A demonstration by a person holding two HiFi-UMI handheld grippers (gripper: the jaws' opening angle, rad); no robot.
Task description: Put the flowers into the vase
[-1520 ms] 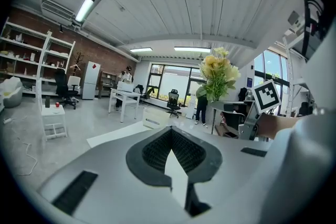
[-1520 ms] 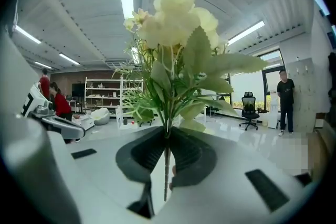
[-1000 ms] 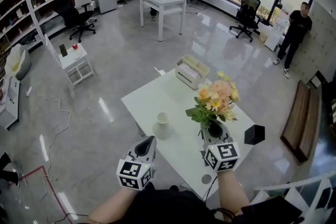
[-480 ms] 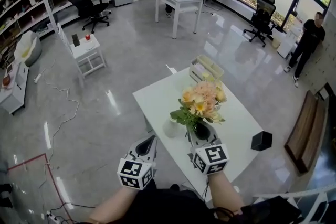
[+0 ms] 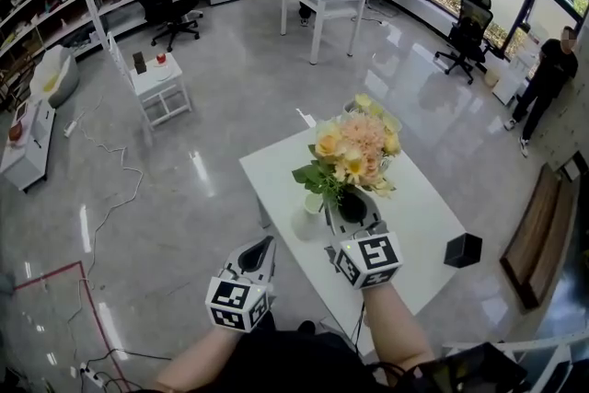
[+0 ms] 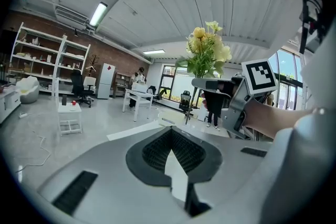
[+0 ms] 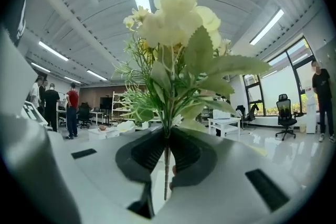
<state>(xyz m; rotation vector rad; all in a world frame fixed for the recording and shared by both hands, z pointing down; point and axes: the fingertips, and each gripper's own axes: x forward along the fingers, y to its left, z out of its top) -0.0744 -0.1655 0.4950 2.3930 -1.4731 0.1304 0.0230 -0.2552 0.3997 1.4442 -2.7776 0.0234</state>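
Still short of the desk's (image 5: 419,198) near edge, the left gripper (image 5: 260,246) hangs low at the left. Its jaws are together with nothing between them. It has barely shifted over the last second and takes no part yet.

Just to its right and farther in, the vase (image 5: 313,202) stands on the desk, small and white. A second ago it was in full view, well apart from the bouquet. Now only part of it peeps out beneath the lowest leaves, because the flowers (image 5: 354,147) have been carried leftward and a little upward until they hang above and just beside it.

The right gripper (image 5: 352,207) clamps them by the stem (image 7: 166,165), which runs upright between its pads with the blooms standing tall above. The grip looks unchanged across the move.

Farther right, a black box (image 5: 463,249) sits near the desk's edge, clear of the work.

For the task, this means the carry is nearly done and the fine part begins. The stem's lower end is hidden behind the gripper, so whether it is over the vase's mouth cannot be told. I judge that a small further shift left and then a straight lowering are what remain. A stem that catches the rim could tip so small a vase, and the free gripper could steady it.
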